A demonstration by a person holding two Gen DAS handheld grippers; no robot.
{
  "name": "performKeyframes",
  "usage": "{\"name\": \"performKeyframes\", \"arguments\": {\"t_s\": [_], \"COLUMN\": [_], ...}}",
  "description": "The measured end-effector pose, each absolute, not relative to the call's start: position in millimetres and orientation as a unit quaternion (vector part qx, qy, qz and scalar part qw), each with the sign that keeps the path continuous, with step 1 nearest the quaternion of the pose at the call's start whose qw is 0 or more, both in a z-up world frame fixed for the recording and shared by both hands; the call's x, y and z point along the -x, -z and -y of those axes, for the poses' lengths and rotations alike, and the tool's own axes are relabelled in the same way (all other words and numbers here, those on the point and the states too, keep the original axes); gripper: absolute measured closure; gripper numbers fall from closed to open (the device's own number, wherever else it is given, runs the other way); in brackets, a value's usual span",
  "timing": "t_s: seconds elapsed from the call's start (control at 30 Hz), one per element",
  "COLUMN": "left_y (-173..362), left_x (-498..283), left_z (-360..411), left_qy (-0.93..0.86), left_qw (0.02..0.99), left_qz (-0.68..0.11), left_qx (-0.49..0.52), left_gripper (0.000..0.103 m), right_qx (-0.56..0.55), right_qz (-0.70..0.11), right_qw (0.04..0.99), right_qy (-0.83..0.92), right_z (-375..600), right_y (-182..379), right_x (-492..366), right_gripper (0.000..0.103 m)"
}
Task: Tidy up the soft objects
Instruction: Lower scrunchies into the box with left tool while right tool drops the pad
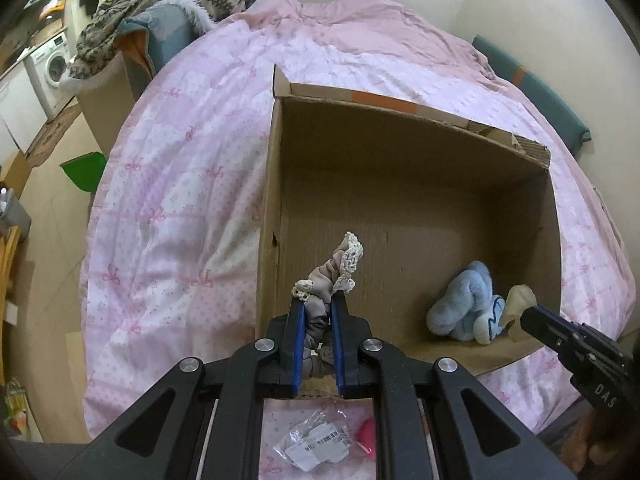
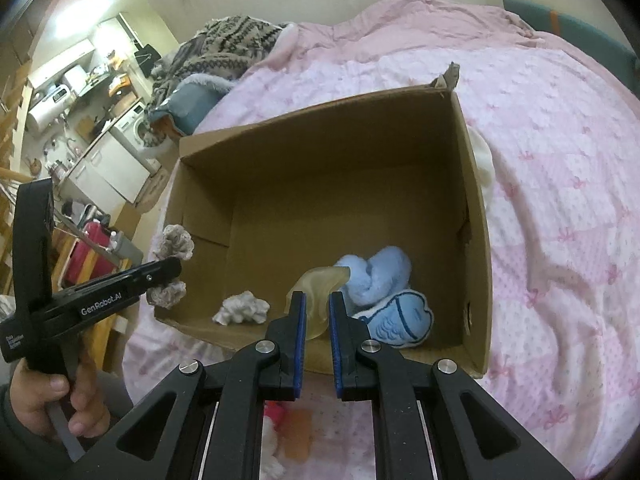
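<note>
An open cardboard box [image 1: 400, 152] lies on a pink quilt [image 1: 180, 184]; it also shows in the right wrist view [image 2: 320, 144]. My left gripper [image 1: 319, 304] is shut on a grey scrunchie with a lace edge [image 1: 334, 270], held over the box's near left corner; the scrunchie [image 2: 176, 240] shows in the right wrist view too. My right gripper [image 2: 317, 300] is shut on a yellowish translucent soft piece [image 2: 320, 284] over the box's near edge. Inside lie a light blue plush toy [image 2: 380, 276] and a white crumpled soft piece [image 2: 242, 307].
A plastic packet with a barcode label [image 1: 316, 442] and a pink object [image 1: 368, 438] lie on the quilt below my left gripper. A patterned knit blanket [image 2: 224, 48] is piled at the bed's far corner. A white soft item [image 2: 484, 160] sits outside the box's right wall.
</note>
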State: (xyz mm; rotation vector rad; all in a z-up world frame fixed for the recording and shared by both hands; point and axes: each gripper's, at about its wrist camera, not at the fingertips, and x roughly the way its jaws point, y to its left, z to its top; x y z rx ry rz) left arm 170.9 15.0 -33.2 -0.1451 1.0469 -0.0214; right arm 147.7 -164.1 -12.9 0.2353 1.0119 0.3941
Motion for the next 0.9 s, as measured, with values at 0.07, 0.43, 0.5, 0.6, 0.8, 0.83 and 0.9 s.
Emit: {"name": "performKeyframes", "arguments": {"t_s": [0.07, 0.43, 0.5, 0.6, 0.8, 0.83, 0.9], "left_y": [35.4, 35.4, 33.6, 33.1, 33.7, 34.8, 36.7], "left_x": [-171.4, -167.9, -166.1, -164.5, -165.2, -165.8, -166.4], "left_z": [-14.9, -5.0, -4.4, -5.7, -5.8, -5.5, -4.1], "left_qy": [0.010, 0.020, 0.025, 0.023, 0.023, 0.024, 0.027], "left_qw": [0.864, 0.873, 0.876, 0.879, 0.879, 0.879, 0.878], "left_qz": [-0.500, -0.485, -0.479, -0.475, -0.473, -0.474, -0.475], "left_qx": [0.068, 0.046, 0.044, 0.046, 0.050, 0.049, 0.046], "left_gripper": [0.092, 0.092, 0.092, 0.092, 0.092, 0.092, 0.092], "right_qx": [-0.114, -0.115, -0.114, -0.115, -0.121, -0.122, -0.125], "right_qz": [-0.479, -0.484, -0.485, -0.484, -0.482, -0.482, -0.480], "right_qw": [0.850, 0.848, 0.848, 0.848, 0.848, 0.848, 0.849], "right_qy": [-0.186, -0.183, -0.182, -0.183, -0.184, -0.184, -0.181], "right_z": [163.0, 160.7, 159.4, 159.9, 161.7, 162.0, 162.4], "right_y": [13.4, 16.4, 16.7, 16.6, 17.1, 16.9, 16.8], "right_x": [-149.4, -149.9, -151.3, -151.2, -151.4, -151.6, -151.6], "right_gripper": [0.090, 0.090, 0.090, 0.089, 0.085, 0.085, 0.079]}}
